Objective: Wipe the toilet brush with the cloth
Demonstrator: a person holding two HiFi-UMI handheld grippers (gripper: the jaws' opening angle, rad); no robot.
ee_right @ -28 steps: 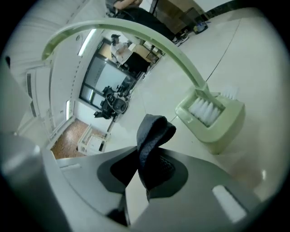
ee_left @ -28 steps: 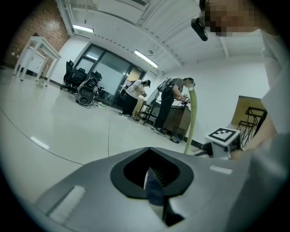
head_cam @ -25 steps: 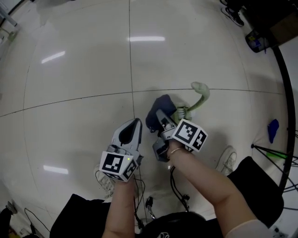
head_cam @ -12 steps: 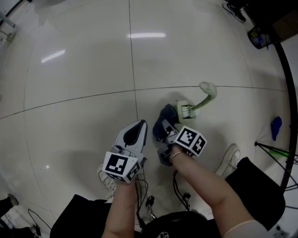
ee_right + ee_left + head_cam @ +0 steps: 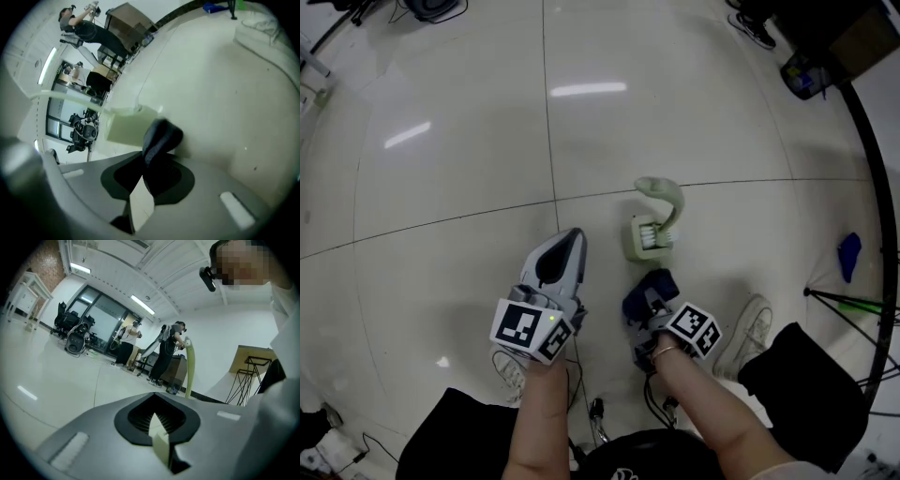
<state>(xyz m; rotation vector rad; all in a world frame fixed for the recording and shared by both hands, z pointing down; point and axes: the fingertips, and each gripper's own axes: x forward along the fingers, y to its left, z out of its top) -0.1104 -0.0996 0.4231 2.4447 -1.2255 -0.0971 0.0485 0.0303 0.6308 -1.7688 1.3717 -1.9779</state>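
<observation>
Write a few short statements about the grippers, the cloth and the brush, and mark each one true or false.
1. The right gripper is shut on a dark blue cloth. True.
2. The left gripper grips the toilet brush. False: its fingers are together on nothing, and it is apart from the brush.
3. The toilet brush is pale green. True.
4. The toilet brush rests on a table. False: it is on the tiled floor.
</observation>
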